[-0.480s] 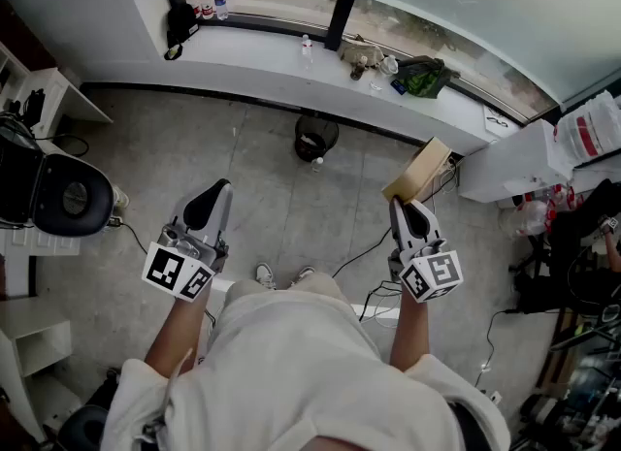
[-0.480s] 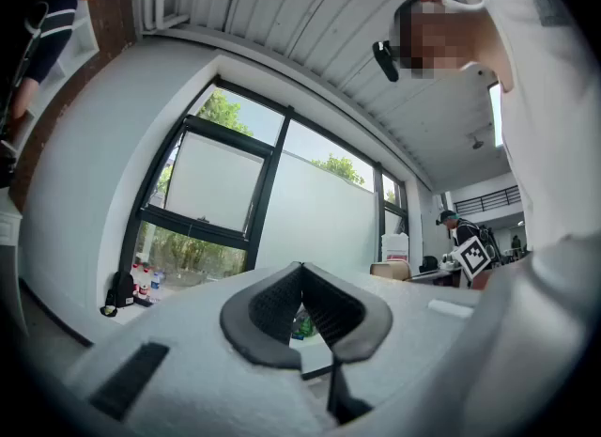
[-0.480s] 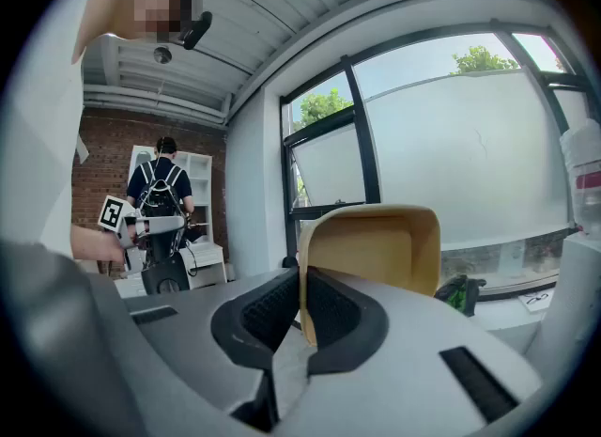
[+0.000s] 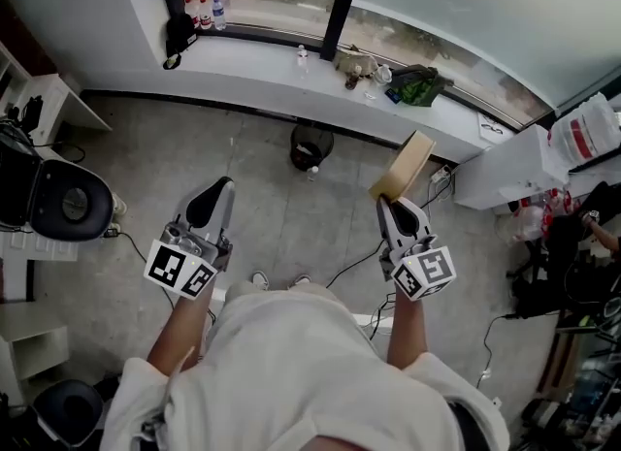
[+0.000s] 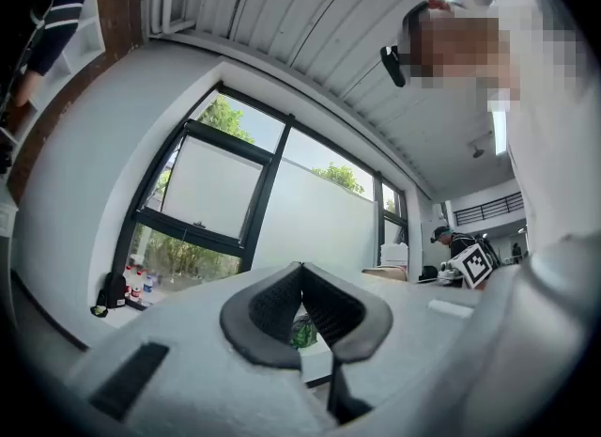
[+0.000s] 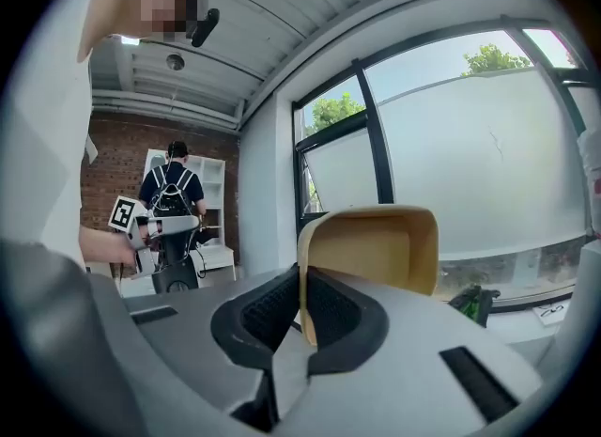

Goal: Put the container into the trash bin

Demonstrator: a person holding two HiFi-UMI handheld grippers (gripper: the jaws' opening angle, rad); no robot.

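My two arms [image 4: 180, 328] stretched out in front of me, left tongs [image 4: 220, 190] shut tight with nothing in them, tipped up a little, right tongs [image 4: 390, 205] pinching the container [image 4: 403, 166] by its edge, about level

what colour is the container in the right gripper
The container is plain tan, clearest in the right gripper view.

Trash bin [image 4: 311, 145] on grey floor [image 4: 194, 148]
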